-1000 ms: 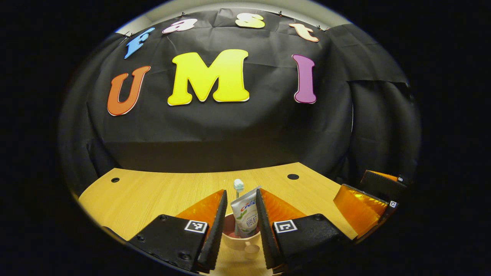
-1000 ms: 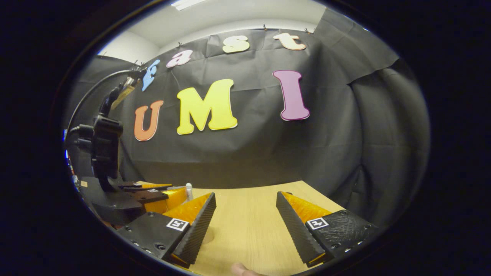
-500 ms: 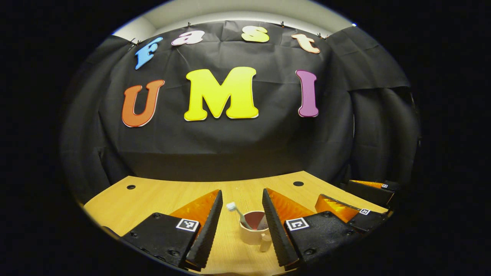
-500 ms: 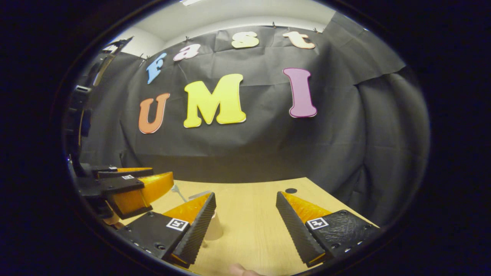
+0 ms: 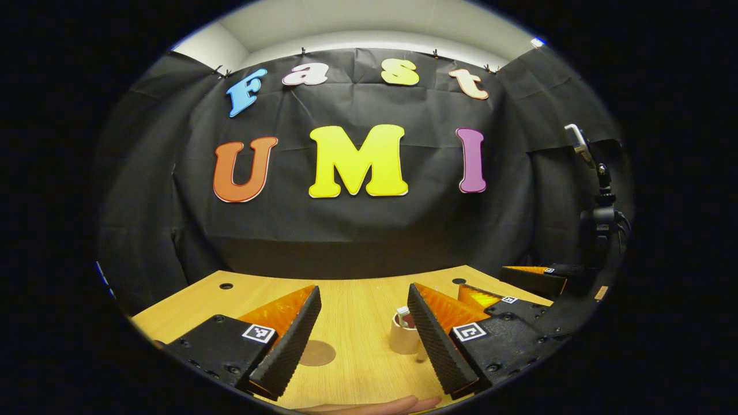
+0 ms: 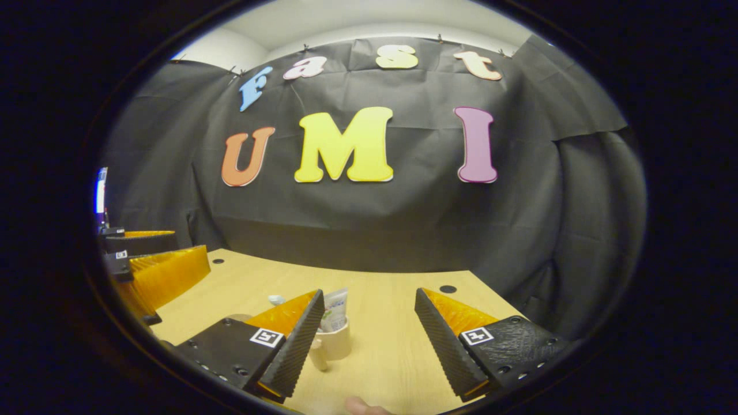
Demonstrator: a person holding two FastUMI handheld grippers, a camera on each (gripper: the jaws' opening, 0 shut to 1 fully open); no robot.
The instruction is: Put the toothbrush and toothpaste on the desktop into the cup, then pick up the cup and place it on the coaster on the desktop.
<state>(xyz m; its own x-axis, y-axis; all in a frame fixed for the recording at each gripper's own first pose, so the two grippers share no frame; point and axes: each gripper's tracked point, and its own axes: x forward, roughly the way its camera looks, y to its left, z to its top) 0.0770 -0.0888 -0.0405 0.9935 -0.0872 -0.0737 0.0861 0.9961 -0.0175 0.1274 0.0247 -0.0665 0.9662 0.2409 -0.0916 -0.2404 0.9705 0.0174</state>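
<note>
Just inside the right gripper's (image 6: 369,323) left jaw — the cup (image 6: 336,341) — untouched.

Beige cup (image 6: 337,344) on a pale wood-grain desktop (image 6: 375,300); brown coaster (image 5: 316,353) — white, printed toothpaste (image 6: 334,310).

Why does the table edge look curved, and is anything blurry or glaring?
Left gripper view: fisheye lens bows the desk; the cup looks sharp, no glare. Right gripper view: same bending; the cup is a little soft, the lighting even, with faint shadows.

No legible text is showing: the toothpaste (image 6: 334,310) print, beside the right tongs (image 6: 369,331), is too small.
</note>
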